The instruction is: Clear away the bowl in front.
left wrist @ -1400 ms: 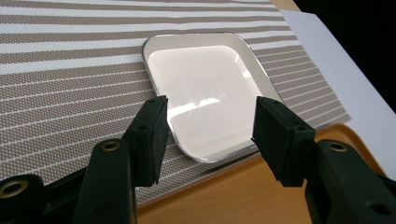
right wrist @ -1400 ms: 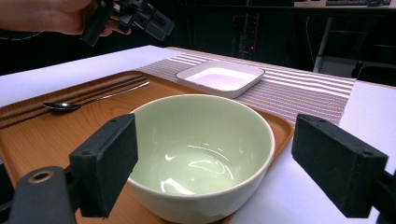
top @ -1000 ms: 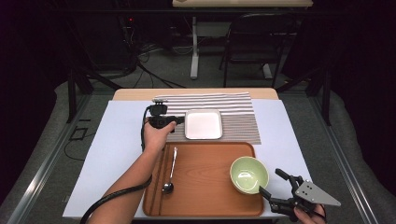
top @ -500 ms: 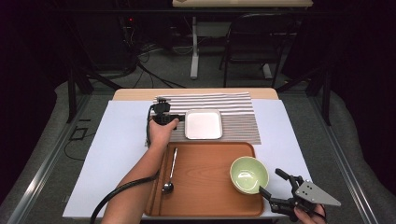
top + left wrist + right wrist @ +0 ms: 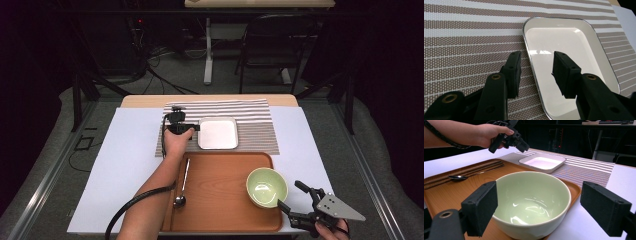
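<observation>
A white rectangular dish (image 5: 218, 133) (image 5: 564, 37) lies empty on a striped placemat (image 5: 255, 120) (image 5: 469, 37). My left gripper (image 5: 194, 128) (image 5: 537, 55) hangs low over the dish's left rim. Its jaws have just been closing partway and now straddle that rim, with the pads clear of it. A pale green bowl (image 5: 266, 187) (image 5: 531, 182) stands at the right of a wooden tray (image 5: 220, 200) (image 5: 454, 192). My right gripper (image 5: 290, 195) (image 5: 539, 192) stands open just off the tray's near right corner and faces the bowl. Nothing is held between its pads.
A spoon (image 5: 182, 180) (image 5: 459, 177) lies along the wooden tray's left side, close to the left forearm. A white sheet (image 5: 125, 165) covers the table under the placemat and tray. Dark floor, cables and a chair lie beyond the table's far edge.
My left gripper has sunk toward the placemat and edged closer to the white dish's left rim. The right gripper, bowl and spoon have kept still.
</observation>
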Demonstrator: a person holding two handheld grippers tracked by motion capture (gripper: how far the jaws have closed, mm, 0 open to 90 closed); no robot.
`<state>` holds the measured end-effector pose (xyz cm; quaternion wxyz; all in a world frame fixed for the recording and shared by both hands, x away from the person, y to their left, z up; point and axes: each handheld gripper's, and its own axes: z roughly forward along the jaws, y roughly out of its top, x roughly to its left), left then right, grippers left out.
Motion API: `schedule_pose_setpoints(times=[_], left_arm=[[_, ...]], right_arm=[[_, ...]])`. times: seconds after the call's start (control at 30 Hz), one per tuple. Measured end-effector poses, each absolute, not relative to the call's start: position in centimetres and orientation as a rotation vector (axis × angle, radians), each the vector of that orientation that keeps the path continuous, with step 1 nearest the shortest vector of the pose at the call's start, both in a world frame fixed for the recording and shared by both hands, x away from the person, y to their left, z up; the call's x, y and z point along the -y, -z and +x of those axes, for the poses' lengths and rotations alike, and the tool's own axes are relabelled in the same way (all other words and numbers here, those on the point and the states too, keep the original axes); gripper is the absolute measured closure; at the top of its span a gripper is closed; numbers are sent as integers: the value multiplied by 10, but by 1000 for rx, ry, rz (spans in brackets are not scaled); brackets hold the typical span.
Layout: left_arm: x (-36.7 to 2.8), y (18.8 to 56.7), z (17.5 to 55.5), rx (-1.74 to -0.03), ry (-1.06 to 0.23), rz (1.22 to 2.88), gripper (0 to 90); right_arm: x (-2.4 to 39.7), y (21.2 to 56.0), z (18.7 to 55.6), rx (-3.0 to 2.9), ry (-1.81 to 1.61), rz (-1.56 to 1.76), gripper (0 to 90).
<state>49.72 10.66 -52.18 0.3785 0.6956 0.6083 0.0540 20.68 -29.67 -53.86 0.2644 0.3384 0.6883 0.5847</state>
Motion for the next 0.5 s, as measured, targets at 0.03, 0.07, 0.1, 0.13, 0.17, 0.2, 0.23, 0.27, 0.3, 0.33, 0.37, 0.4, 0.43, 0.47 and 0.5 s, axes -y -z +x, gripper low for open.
schedule_pose_setpoints(times=[0.03, 0.07, 0.1, 0.13, 0.17, 0.2, 0.23, 0.27, 0.3, 0.33, 0.37, 0.4, 0.43, 0.47, 0.5], left_arm=[[-107, 523, 498, -1557, -136, 1776, 584], [-107, 523, 498, -1559, -137, 1780, 584], [-106, 524, 499, -1565, -129, 1777, 585], [-106, 525, 499, -1570, -126, 1776, 587], [-106, 525, 500, -1576, -122, 1776, 589], [-106, 526, 500, -1584, -113, 1773, 592], [-106, 526, 501, -1588, -111, 1771, 595], [-105, 526, 501, -1595, -102, 1775, 598], [-105, 526, 502, -1600, -96, 1771, 604], [-105, 527, 502, -1604, -94, 1773, 609], [-104, 527, 503, -1612, -90, 1781, 611], [-104, 527, 503, -1616, -87, 1783, 618], [-104, 527, 504, -1623, -82, 1785, 624], [-103, 528, 505, -1629, -75, 1785, 630], [-103, 528, 506, -1639, -61, 1788, 639]], right_arm=[[297, 539, 207, -1859, -1579, 913, 142], [297, 539, 207, -1859, -1579, 912, 142], [297, 539, 207, -1860, -1580, 915, 142], [297, 539, 207, -1859, -1581, 915, 142], [297, 538, 207, -1859, -1581, 915, 142], [297, 538, 207, -1860, -1581, 915, 142], [297, 538, 207, -1860, -1580, 914, 142], [297, 538, 207, -1860, -1581, 913, 142], [297, 538, 207, -1859, -1581, 914, 142], [297, 538, 207, -1860, -1582, 914, 142], [297, 538, 207, -1859, -1582, 913, 142], [297, 538, 207, -1859, -1582, 914, 142], [297, 538, 207, -1859, -1582, 913, 142], [297, 538, 207, -1859, -1582, 913, 142], [297, 538, 207, -1860, -1583, 913, 142]])
